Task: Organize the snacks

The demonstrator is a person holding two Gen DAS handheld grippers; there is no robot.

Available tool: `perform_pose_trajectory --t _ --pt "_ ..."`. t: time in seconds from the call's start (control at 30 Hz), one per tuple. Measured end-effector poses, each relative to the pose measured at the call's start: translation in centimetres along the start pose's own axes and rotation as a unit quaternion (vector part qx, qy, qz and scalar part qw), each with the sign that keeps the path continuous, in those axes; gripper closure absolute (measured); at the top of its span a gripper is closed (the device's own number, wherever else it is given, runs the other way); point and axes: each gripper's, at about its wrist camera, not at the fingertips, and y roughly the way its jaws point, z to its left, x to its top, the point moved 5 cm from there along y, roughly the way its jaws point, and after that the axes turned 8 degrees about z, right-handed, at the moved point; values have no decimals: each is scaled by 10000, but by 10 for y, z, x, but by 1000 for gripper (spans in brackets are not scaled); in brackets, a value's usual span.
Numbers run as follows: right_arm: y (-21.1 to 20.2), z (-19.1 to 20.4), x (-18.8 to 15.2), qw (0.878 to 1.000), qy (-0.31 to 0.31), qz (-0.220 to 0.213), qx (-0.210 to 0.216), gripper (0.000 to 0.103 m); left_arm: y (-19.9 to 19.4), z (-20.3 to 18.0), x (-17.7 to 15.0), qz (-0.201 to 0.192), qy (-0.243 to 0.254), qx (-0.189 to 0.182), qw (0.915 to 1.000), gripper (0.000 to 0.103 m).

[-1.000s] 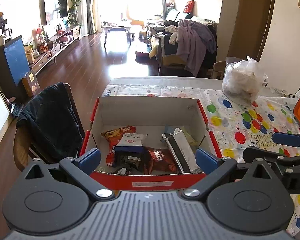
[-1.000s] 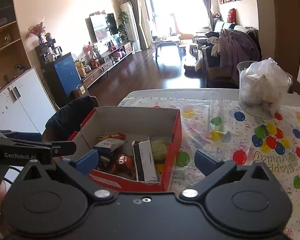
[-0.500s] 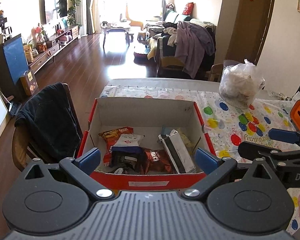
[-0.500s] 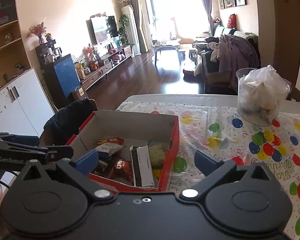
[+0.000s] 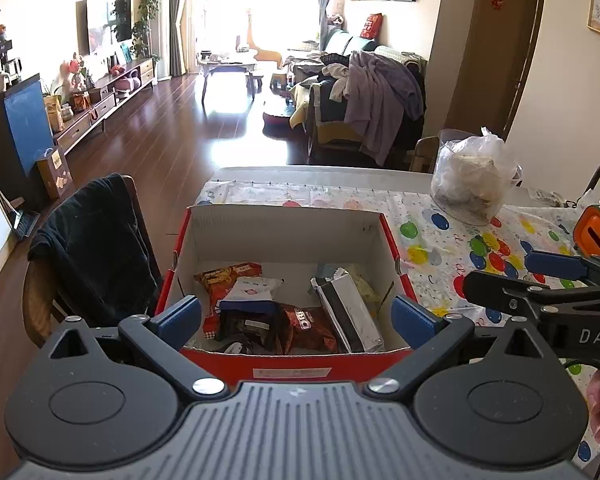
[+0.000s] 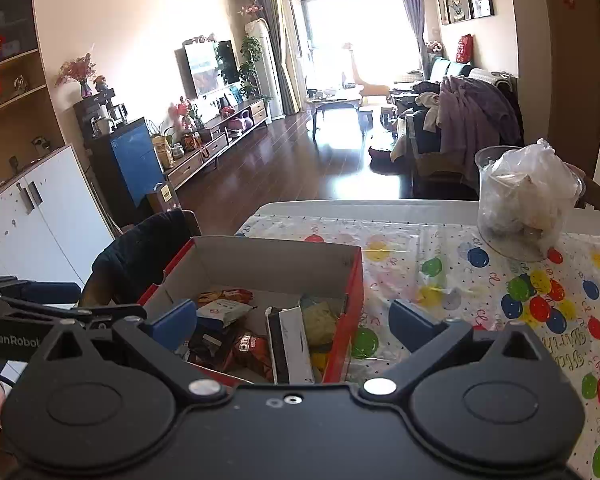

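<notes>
Both claws — left claw, right claw — gape empty above the snack box at the bench's left edge; sorting looks finished — next, withdraw.

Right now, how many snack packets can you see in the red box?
5 at least: an orange bag at back left, a white packet beside it, a dark packet in front, a red-brown bag in the middle, a silver packet on the right. Others may be hidden underneath.

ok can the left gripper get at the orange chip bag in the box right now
Probably yes. The left gripper is open, the red box has no lid, and the orange chip bag is mostly exposed; a white packet overlaps its near edge.
</notes>
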Motion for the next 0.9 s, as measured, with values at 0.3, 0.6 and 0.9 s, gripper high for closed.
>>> perform_pose_trajectory --t 0.3,0.6,0.9 --pt "6 4 0 10000 5 74 52 0 5 1 -3 90 -37 20 10000 1" --pt "9 3 -3 9999 39 103 50 0 8 1 -3 91 -41 46 9999 1" --pt "9 -1 -5 9998 113 139 2 0 12 0 -4 133 -1 54 9999 1"
